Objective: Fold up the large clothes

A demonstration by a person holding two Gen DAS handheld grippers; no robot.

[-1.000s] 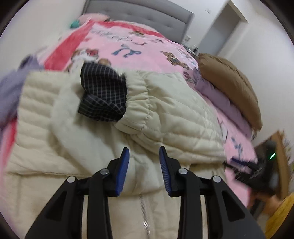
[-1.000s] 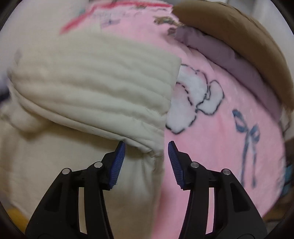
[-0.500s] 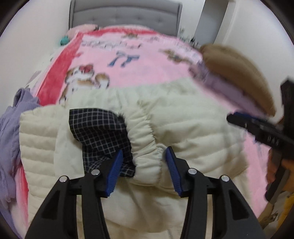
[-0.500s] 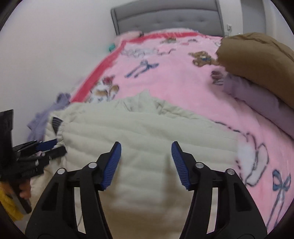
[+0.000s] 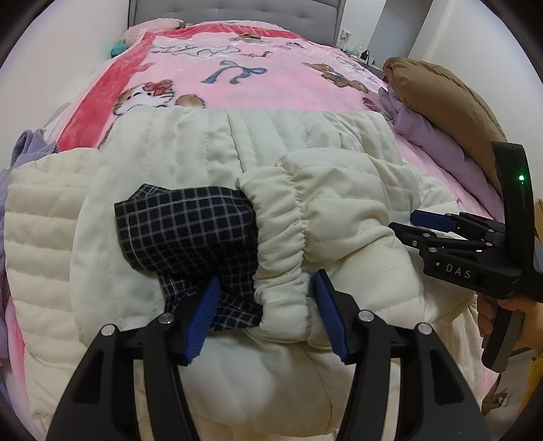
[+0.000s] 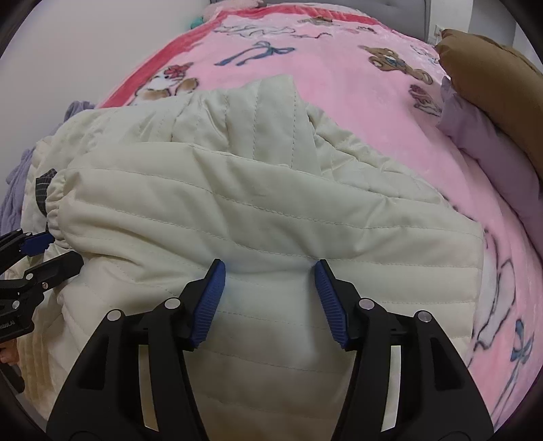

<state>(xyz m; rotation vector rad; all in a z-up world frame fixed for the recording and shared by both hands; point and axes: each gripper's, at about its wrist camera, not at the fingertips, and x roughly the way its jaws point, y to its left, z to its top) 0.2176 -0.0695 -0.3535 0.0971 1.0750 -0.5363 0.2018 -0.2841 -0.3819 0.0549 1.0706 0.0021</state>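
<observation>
A cream quilted jacket (image 5: 305,146) lies on the bed with its sleeves folded across the body. A dark checked lining (image 5: 186,230) shows from the elastic cuff (image 5: 281,257) of one sleeve. My left gripper (image 5: 264,315) is open, its jaws on either side of that cuff. My right gripper (image 6: 268,302) is open over the folded sleeve (image 6: 258,217), jaws straddling a ridge of fabric. The right gripper also shows in the left wrist view (image 5: 431,224), and the left gripper in the right wrist view (image 6: 30,251).
A pink cartoon blanket (image 5: 244,74) covers the bed. A brown pillow (image 5: 437,101) on a lilac cushion (image 5: 437,149) lies along the right edge. Purple cloth (image 5: 27,149) hangs at the left edge. A grey headboard (image 5: 237,10) stands at the far end.
Both grippers have moved forward and down onto the jacket. The left one now straddles the cuff; the right one has settled on the folded sleeve. Both stayed open.
</observation>
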